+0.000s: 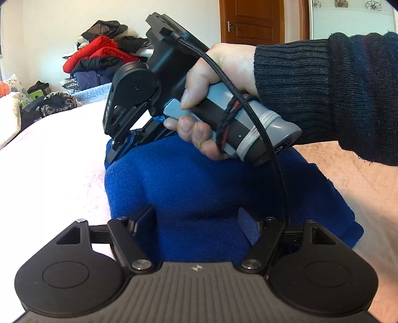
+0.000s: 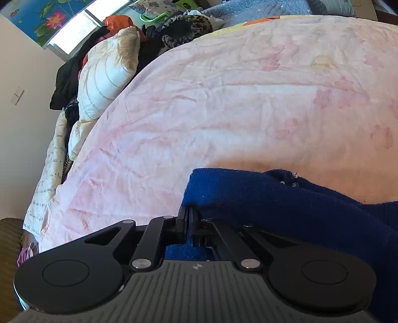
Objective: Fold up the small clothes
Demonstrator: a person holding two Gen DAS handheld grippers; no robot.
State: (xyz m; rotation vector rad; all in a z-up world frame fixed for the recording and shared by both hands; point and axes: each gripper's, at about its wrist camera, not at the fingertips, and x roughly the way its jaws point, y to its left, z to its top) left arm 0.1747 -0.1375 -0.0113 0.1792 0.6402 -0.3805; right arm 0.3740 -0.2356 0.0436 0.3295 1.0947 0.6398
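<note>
A blue fleece garment [image 1: 199,186] lies bunched on the pink bed sheet [image 1: 49,161]. In the left wrist view my left gripper [image 1: 196,216] stands open at the garment's near edge, one finger [image 1: 145,218] on each side of a raised fold, pads apart from it. A hand [image 1: 216,64] in a dark knit sleeve [image 1: 323,94] holds my right gripper [image 1: 119,146] down at the garment's far left corner. In the right wrist view the right gripper [image 2: 191,211] is shut on the edge of the blue garment [image 2: 273,198], with cloth pinched between its jaws.
A pile of red, black and purple clothes [image 1: 104,57] stands at the back of the bed, and a white padded jacket [image 2: 107,74] lies at the side. A wooden door [image 1: 251,20] is behind. The pink sheet [image 2: 223,99] stretches beyond the garment. A black cable [image 1: 273,154] hangs from the right gripper.
</note>
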